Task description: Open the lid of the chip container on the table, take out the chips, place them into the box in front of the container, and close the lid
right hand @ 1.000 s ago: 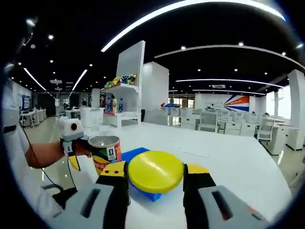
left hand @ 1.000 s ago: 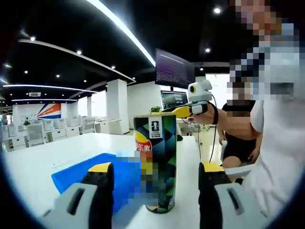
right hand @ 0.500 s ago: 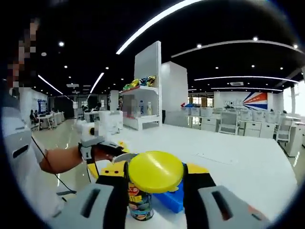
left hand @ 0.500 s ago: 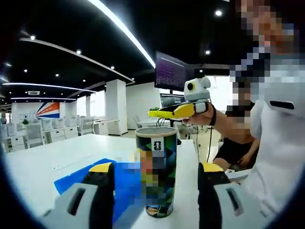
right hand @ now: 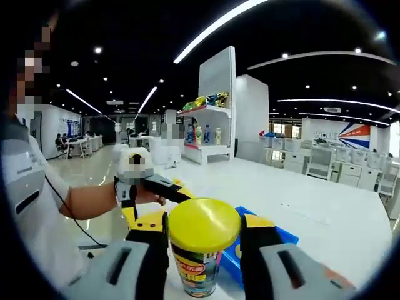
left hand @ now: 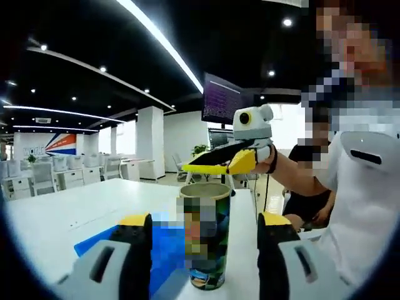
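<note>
The chip container (left hand: 205, 236) stands upright on the white table (left hand: 56, 209), low in the middle of the left gripper view, between that gripper's two yellow-tipped jaws. Its mouth is open at the top; what is inside cannot be seen from here. The left gripper (left hand: 197, 250) has its jaws spread wide to either side of the can, with a gap on both sides, so it is released and holds nothing.

Just behind and to the left of the can lies the blue box (left hand: 165, 240), low and flat on the tabletop, partly hidden by the can and the left jaw. Its contents cannot be made out.

In the right gripper view the right gripper (right hand: 203, 240) is clenched on the yellow lid (right hand: 204, 225), which sits round and face-on between its jaws in the lower middle of the frame. Directly below the lid the same container (right hand: 196, 271) shows its printed side; whether lid and rim touch I cannot tell. The box (right hand: 256, 247) peeks out to the right.

In the left gripper view the lid (left hand: 209, 167) appears edge-on just above the can, held out by the person's hand (left hand: 265, 164) from the right.
</note>
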The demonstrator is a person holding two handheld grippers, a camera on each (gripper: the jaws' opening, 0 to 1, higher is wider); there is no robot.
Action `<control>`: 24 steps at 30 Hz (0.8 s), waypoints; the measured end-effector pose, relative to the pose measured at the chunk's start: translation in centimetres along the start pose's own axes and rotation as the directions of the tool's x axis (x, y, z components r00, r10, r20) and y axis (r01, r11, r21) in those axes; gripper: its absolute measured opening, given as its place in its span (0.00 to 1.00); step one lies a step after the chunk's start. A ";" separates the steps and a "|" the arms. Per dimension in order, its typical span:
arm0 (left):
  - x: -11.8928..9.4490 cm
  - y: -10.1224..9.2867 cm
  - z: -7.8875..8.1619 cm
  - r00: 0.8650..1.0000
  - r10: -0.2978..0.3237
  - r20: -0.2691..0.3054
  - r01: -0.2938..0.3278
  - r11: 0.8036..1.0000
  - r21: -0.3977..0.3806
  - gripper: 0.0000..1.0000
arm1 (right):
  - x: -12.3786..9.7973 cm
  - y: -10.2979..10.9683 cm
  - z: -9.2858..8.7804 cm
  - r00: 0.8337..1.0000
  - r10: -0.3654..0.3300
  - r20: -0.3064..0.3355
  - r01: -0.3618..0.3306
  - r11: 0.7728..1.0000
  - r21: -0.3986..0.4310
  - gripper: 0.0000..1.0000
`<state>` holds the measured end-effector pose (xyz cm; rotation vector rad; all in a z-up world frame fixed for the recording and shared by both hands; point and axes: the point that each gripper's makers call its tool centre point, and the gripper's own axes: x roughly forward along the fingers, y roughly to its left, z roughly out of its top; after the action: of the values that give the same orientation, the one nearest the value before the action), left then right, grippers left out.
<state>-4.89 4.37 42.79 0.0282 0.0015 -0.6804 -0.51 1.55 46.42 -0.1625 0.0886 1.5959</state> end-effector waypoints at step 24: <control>-0.2 -0.9 0.4 1.000 -0.027 0.011 0.026 1.000 0.003 0.68 | 1.5 1.1 -1.8 0.994 0.067 -0.084 -0.071 0.997 -0.043 0.46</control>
<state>-5.65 3.77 43.14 0.0273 -0.0101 -0.7071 -1.57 2.68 44.37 -0.2633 0.1229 1.6608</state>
